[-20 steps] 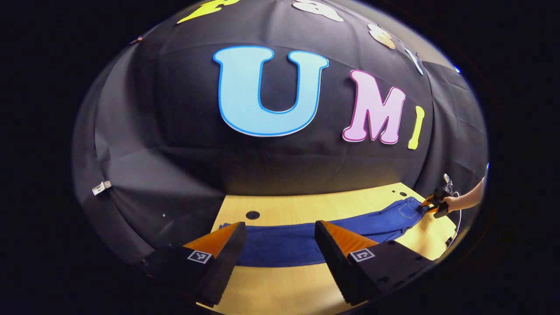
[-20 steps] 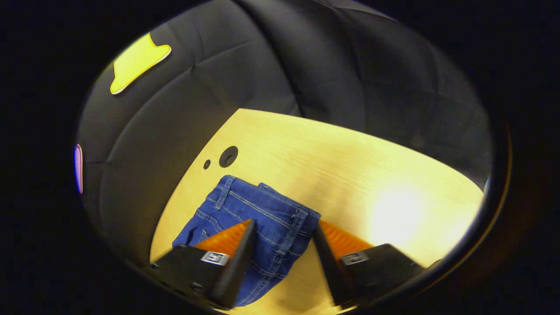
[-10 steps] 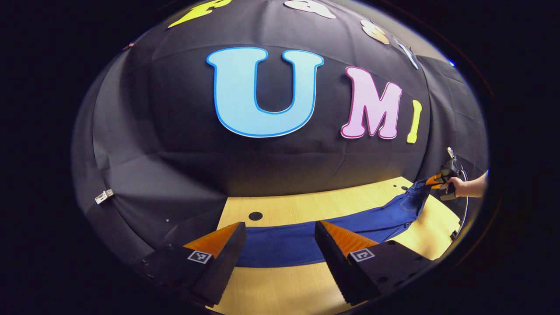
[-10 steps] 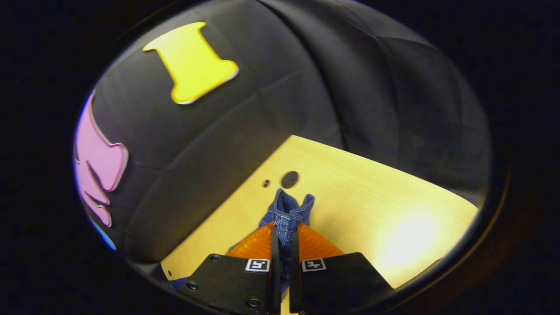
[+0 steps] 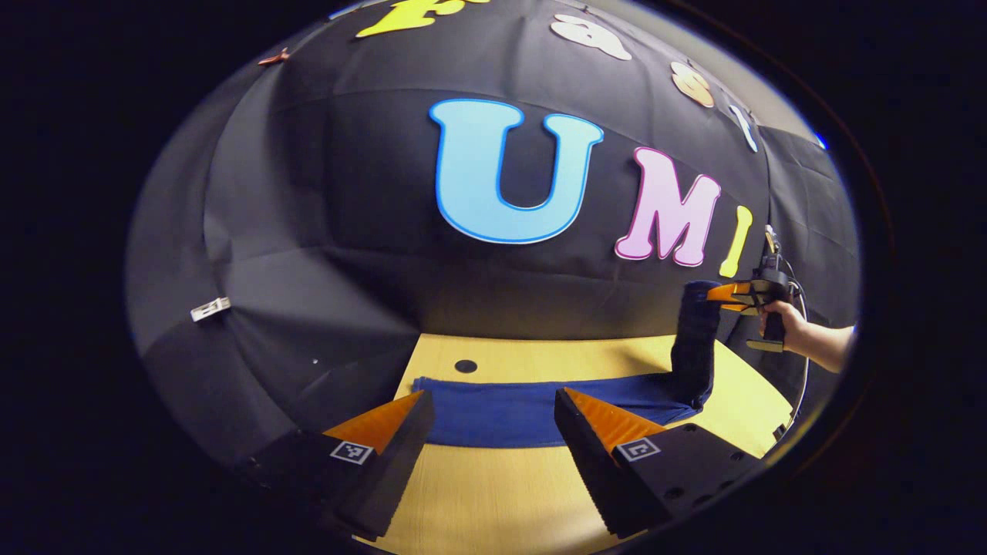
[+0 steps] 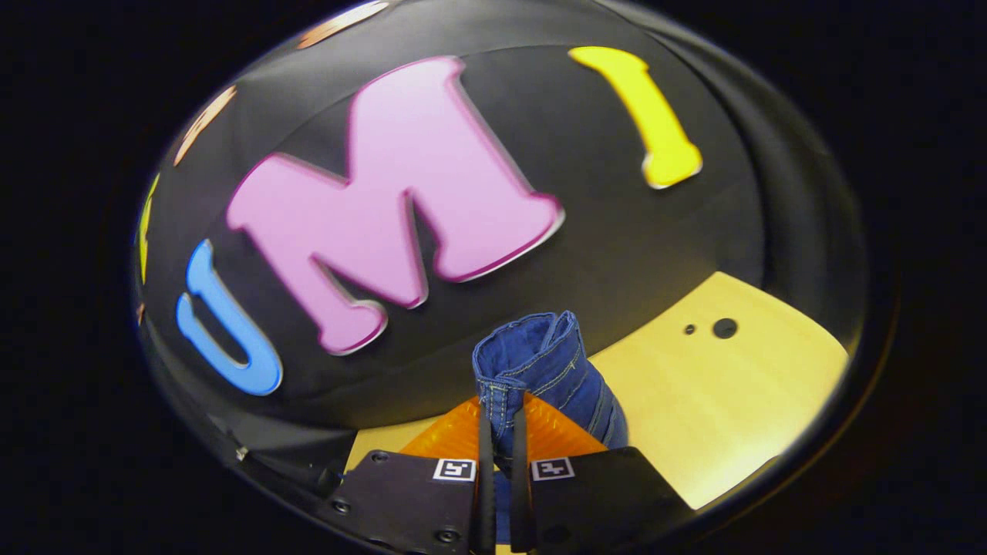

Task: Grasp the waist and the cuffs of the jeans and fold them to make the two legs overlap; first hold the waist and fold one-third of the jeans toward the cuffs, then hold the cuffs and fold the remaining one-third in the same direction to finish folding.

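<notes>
The blue jeans (image 5: 524, 405) lie in a long strip across the wooden table (image 5: 540, 493), cuffs at the left end. Their waist end (image 5: 694, 339) hangs raised off the table on the right. There my right gripper (image 5: 729, 293), held by a hand (image 5: 783, 320), pinches it. In the right gripper view the right gripper (image 6: 501, 420) is shut on the bunched waistband (image 6: 536, 347), both fingers pressing the denim. My left gripper (image 5: 492, 395) stands open just in front of the legs' near edge, nothing between its fingers.
The table has a round hole near the cuffs (image 5: 465, 365) and two small holes (image 6: 723, 327) at the waist end. Black cloth walls close the table's back and sides. Bare tabletop (image 6: 732, 416) lies beside the lifted waist.
My right gripper went from open around the waist to shut on it, then lifted it off the table and swung it upward. The left gripper stayed open near the legs.
</notes>
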`<action>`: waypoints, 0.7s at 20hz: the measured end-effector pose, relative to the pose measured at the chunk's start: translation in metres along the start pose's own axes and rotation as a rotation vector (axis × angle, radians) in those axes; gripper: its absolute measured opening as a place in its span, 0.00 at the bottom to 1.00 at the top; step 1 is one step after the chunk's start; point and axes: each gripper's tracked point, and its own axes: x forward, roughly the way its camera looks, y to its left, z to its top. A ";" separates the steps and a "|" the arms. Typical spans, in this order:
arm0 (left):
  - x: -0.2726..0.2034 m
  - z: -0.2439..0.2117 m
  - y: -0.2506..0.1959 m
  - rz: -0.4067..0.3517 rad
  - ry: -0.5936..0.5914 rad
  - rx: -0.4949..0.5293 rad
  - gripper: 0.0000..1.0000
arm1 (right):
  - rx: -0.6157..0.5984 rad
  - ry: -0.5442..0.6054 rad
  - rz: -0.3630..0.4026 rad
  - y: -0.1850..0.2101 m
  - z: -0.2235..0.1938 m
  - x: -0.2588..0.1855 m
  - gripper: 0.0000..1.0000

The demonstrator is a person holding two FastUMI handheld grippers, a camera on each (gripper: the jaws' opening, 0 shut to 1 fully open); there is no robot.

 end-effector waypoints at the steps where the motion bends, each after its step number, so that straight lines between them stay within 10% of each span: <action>1: -0.008 -0.004 0.006 0.013 0.003 -0.007 0.98 | -0.052 0.055 0.036 0.027 -0.035 0.011 0.11; 5: -0.023 -0.016 0.016 0.041 0.012 -0.055 0.96 | -0.197 0.349 0.120 0.077 -0.190 0.050 0.12; 10: 0.003 -0.045 0.020 0.051 0.108 -0.126 0.96 | -0.376 0.563 0.133 0.059 -0.279 0.066 0.13; 14: 0.052 -0.068 0.033 0.040 0.186 -0.233 0.96 | -0.332 0.611 0.227 0.067 -0.268 0.047 0.52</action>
